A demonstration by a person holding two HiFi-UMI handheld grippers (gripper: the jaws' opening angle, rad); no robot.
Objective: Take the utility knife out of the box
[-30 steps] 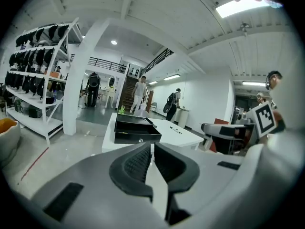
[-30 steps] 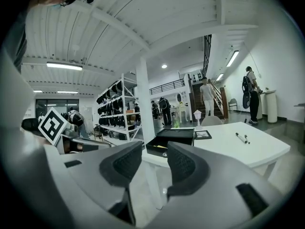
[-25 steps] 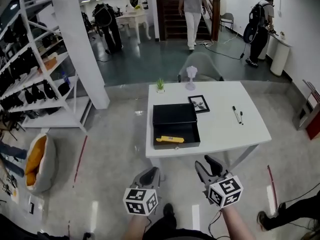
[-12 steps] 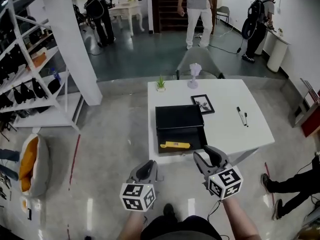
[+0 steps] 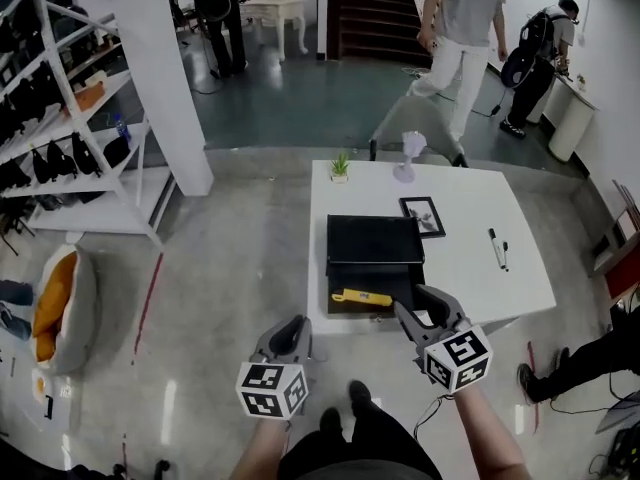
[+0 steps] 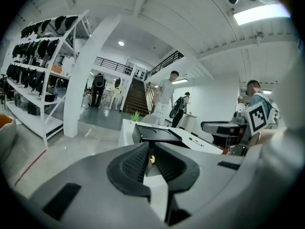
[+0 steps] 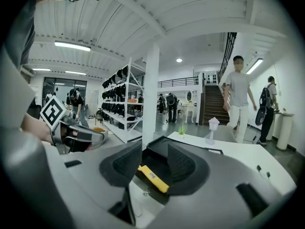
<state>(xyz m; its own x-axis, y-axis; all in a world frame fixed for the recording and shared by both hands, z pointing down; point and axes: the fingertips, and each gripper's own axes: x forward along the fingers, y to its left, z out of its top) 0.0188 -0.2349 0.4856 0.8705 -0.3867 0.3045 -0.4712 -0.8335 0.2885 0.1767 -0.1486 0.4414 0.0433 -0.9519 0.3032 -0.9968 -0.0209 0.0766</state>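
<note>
The white bench stands ahead of both pairs of jaws, with its near edge just under the right pair. On it, straight ahead of the right jaws and up to the right of the left ones, sits the black box, with its lid laid back on the side far from the jaws.

The right gripper hangs at the box's near wall, jaws wide apart and empty. The left gripper is short of the bench, over the floor. Its jaws are barely apart, a thin slit with nothing in it.

The yellow utility knife lies flat in the box's tray, just ahead of and below the right jaws, and neither gripper touches it.

By my reading only the approach is done. Reaching in, gripping the knife and lifting it out are all left.
</note>
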